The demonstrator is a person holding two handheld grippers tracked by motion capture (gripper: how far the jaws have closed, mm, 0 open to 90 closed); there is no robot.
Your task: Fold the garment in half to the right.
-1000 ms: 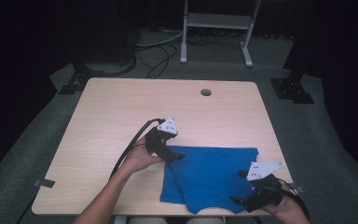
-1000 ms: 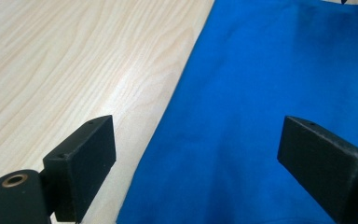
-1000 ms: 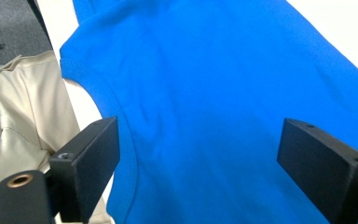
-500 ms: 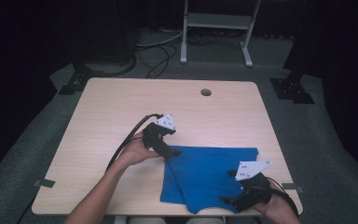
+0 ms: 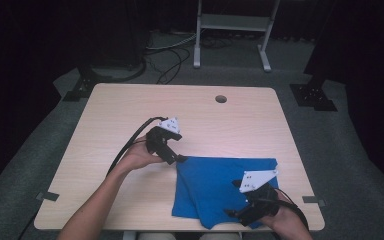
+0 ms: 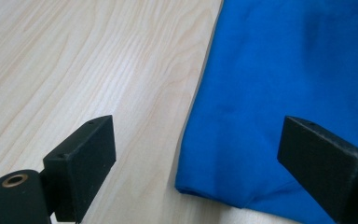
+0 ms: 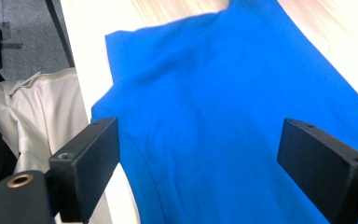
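The cloth (image 5: 220, 187) in the lower middle of the high view was plain bright blue. The table (image 5: 130, 105) was pale wood with fine grain. Both grippers (image 5: 182, 159) (image 5: 230, 214) were black, topped with grey plates.

Pale wooden table (image 5: 130, 100), round cable hole (image 5: 221, 99) near top; grey carpet floor (image 5: 340, 145); white metal stand (image 5: 232, 22) top centre; dark surroundings.

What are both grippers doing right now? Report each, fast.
Left gripper: open, holding nothing; jaws straddle a corner of the blue cloth.
Right gripper: open, holding nothing; jaws spread over the blue cloth near the table's front edge.
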